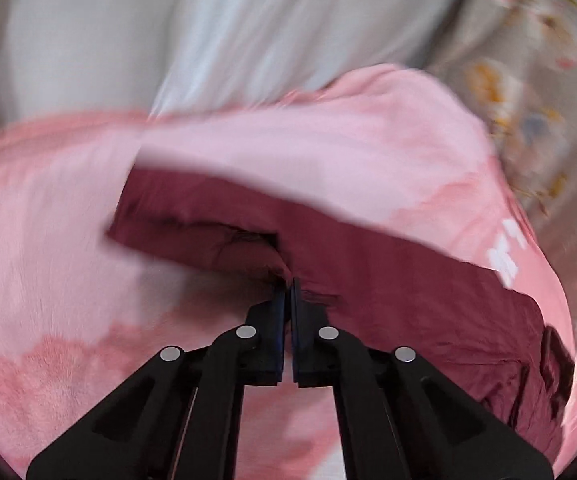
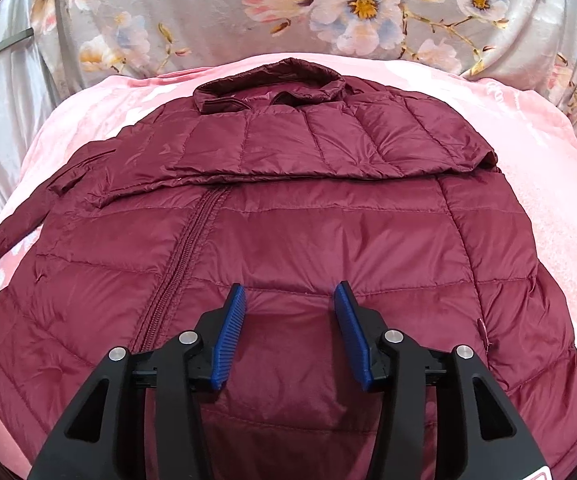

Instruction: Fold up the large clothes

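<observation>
A maroon quilted puffer jacket (image 2: 288, 220) lies spread on a pink blanket (image 2: 536, 208), zipper up, collar at the far end. One sleeve is folded across the chest; the other sleeve (image 2: 20, 220) stretches off to the left. My right gripper (image 2: 290, 292) is open just above the jacket's lower front, with nothing between its blue pads (image 2: 228, 336). In the blurred left wrist view my left gripper (image 1: 288, 286) is shut on a fold of the jacket sleeve (image 1: 216, 224) and holds it lifted over the blanket (image 1: 48, 240).
A grey floral bedspread (image 2: 348, 4) lies beyond the blanket, also in the left wrist view (image 1: 528, 80). A pale sheet or pillow (image 1: 248, 32) lies behind the blanket. A thin grey cable (image 2: 0, 46) crosses at upper left.
</observation>
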The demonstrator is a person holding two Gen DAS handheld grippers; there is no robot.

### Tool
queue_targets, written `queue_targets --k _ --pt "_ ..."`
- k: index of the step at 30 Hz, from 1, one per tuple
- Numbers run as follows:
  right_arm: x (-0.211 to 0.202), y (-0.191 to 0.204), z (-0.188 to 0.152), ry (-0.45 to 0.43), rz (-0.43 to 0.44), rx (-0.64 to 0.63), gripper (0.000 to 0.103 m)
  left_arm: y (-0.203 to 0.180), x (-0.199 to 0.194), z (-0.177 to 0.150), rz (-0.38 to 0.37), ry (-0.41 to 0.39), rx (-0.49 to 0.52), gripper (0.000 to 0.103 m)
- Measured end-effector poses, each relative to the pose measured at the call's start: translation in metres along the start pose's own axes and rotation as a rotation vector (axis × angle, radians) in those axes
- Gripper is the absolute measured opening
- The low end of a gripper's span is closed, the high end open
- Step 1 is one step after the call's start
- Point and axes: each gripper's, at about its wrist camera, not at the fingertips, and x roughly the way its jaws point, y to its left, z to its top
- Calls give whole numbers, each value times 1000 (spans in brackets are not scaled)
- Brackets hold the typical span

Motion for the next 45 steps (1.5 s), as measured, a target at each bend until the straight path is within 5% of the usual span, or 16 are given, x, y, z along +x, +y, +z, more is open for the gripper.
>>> queue_targets --k 4,9,13,18,19,20,22,28,34,43,44,45 --pt "-4 -1 -1 -19 5 10 47 -83 -50 4 -121 -98 170 0" --pt "-18 -10 -2 -58 36 46 48 -219 -124 -37 -352 -157 424 0" --pt "-26 -22 -4 -62 49 65 48 -303 -147 -97 -508 -84 557 0" --pt "-36 -44 -5 -71 32 80 58 -363 -129 -192 -576 74 668 6" --pt "-38 -50 -5 -75 30 93 59 -369 -119 -208 -576 114 687 15" --pt "-39 -56 -6 -75 26 104 60 -369 -112 -220 -569 137 698 31" --pt "-40 -67 -10 -69 16 124 61 -361 -102 -240 -566 171 700 46" --pt "-43 -87 4 -69 53 187 61 -302 -101 -201 -621 170 567 68" --pt "-25 -85 66 -89 128 170 61 -239 -54 -123 -501 164 331 68" --pt "62 -108 112 36 107 353 61 -203 20 -97 -512 331 82 67" --pt "69 -109 113 48 111 358 52 -206 26 -97 -516 345 68 66" --pt "73 -107 114 51 117 351 29 -207 29 -96 -515 354 60 65"
